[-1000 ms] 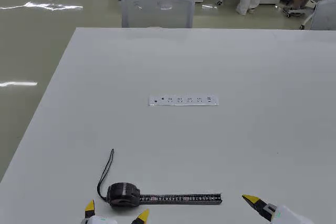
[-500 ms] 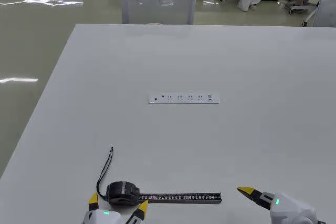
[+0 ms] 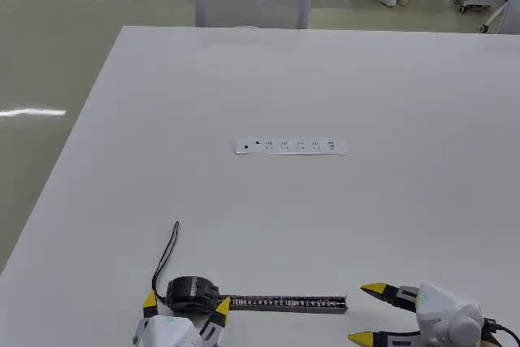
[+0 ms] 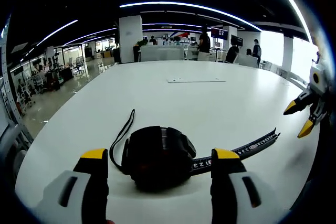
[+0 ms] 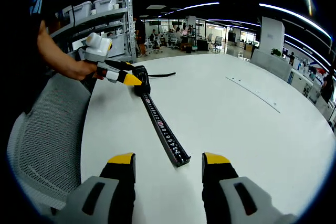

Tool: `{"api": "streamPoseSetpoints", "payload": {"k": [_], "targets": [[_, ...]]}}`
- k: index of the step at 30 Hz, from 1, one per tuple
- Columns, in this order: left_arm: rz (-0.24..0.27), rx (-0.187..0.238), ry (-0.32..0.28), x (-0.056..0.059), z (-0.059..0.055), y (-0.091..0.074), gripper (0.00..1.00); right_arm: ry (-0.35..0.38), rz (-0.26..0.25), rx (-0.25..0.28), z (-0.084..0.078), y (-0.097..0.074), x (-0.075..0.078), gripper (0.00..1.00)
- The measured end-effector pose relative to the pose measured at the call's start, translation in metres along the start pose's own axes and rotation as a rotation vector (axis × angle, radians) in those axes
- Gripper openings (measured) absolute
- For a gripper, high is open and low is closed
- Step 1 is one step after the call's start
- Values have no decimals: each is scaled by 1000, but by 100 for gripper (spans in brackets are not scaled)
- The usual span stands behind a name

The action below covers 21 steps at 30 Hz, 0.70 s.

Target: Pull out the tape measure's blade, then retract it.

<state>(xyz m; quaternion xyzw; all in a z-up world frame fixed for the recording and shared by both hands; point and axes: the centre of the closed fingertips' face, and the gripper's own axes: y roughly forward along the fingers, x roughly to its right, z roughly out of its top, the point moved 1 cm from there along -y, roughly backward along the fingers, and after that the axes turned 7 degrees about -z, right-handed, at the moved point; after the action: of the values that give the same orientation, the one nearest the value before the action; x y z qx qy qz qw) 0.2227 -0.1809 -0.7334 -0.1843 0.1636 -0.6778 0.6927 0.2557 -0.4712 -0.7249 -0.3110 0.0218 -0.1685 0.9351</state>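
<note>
One blade (image 3: 288, 304) — out of tape measure (image 3: 192, 291).

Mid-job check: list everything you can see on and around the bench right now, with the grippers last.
Table: one, white, bearing all the work.
Tape measure: one, black case, near edge of the table.
Blade: one, dark with pale markings, pulled out flat from the case toward the right.
Strap: one, black, trailing from the case toward mid-table.
Power strip: one, white, mid-table.
Chair: one, grey, at the far edge.
Left gripper: one, white with yellow tips, jaws open either side of the case.
Right gripper: one, same colours, jaws open just past the blade's end.
</note>
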Motion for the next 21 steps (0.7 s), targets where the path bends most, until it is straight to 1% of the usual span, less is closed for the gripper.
{"api": "streamPoseSetpoints", "payload": {"k": [2,4,6,9,12,13,15,17,21], "targets": [[5,-5,-7,0,-1,2,77,0,6,-3,-3,3,3,50],[14,-3,-20,-1,-1,4,76,-18,16,-3,-5,6,4,49],[18,-7,-31,-1,-2,6,75,-32,30,-11,-8,9,6,45],[18,-4,-41,0,-3,8,74,-44,37,-13,-11,13,10,41],[17,-6,-40,1,-4,12,73,-64,52,-23,-13,17,14,38],[16,-4,-41,2,-3,12,72,-73,61,-28,-14,19,15,36],[15,-4,-43,2,-3,13,71,-69,77,-39,-15,22,14,35],[14,-2,-44,2,-3,14,71,-86,84,-48,-20,26,17,33],[21,-3,-42,1,-2,14,69,-94,107,-66,-24,34,19,31]]}}
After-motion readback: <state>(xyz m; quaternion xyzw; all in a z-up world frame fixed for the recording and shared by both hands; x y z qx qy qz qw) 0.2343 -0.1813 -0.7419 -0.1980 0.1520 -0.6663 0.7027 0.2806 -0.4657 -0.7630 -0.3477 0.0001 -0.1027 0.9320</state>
